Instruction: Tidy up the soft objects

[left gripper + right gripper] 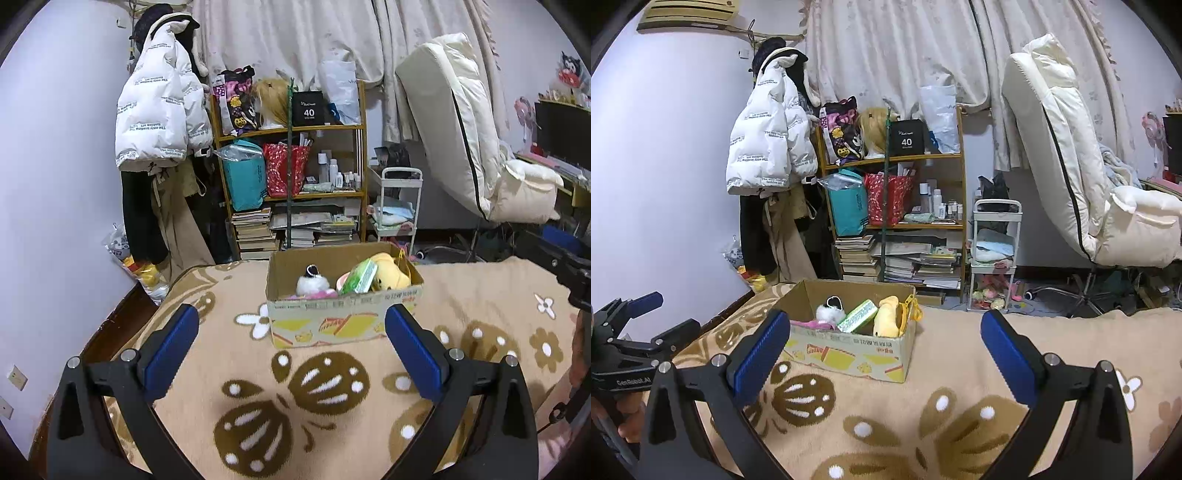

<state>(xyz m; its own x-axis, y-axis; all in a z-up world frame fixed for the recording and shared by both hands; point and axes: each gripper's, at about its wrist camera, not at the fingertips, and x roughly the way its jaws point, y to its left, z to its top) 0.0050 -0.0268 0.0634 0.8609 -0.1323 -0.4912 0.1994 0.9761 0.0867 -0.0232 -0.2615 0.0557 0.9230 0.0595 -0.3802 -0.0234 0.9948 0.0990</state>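
Note:
An open cardboard box [332, 325] stands on the tan flowered blanket [258, 387]. Inside lie a white fluffy toy [312, 283], a pink soft item [325, 294], a green tissue pack [360, 277] and a yellow plush [389, 271]. My left gripper [291, 328] is open and empty, just in front of the box. In the right wrist view the box [857, 354] sits ahead to the left, with the white toy [830, 312], green pack [857, 316] and yellow plush [888, 317]. My right gripper [882, 332] is open and empty, over the blanket [923, 424].
A wooden shelf [291, 129] with bags, bottles and stacked books stands behind the bed. A white jacket [159, 99] hangs on the left. A white cart [397, 206] and a cream recliner [480, 147] stand on the right. The left gripper's body [624, 347] shows at the right view's left edge.

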